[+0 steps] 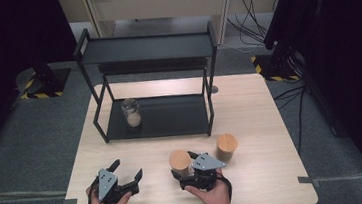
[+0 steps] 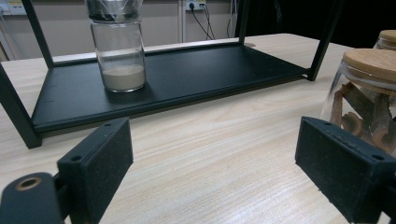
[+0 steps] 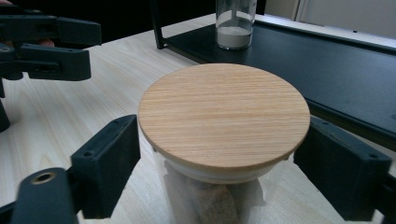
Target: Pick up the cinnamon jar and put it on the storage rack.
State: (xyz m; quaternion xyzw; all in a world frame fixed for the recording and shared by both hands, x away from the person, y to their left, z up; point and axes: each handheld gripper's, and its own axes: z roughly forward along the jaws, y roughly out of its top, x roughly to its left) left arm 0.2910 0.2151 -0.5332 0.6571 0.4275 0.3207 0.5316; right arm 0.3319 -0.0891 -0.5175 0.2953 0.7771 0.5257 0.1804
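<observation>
At the left of the table (image 1: 94, 155), the left gripper (image 1: 125, 171) rests low on the wood with its jaws spread wide and nothing between them; it looks parked, keeping clear of the work beside it. Its own view looks across bare wood toward the black rack (image 2: 187, 74).

Behind it, toward the middle, the black rack stands at the far part of the table. On its lower shelf, near the left end, sits a tall clear jar (image 1: 132, 112) with pale powder at the bottom. That placement suggests the shelf is where the jars are meant to go, so the 2 on the table are probably waiting their turn.

Right of centre, the right gripper (image 1: 185, 171) is at the nearer of those 2, a wooden-lidded glass jar (image 3: 224, 112) standing upright on the table in front of the rack. The jaws flank the glass just under the lid, 1 pad on each side, set about as narrow as the jar is wide. Whether the pads actually press the glass I cannot tell; the lid overhangs and hides the contact.

Just to the right, the second lidded jar (image 1: 227, 147) stands untouched.
</observation>
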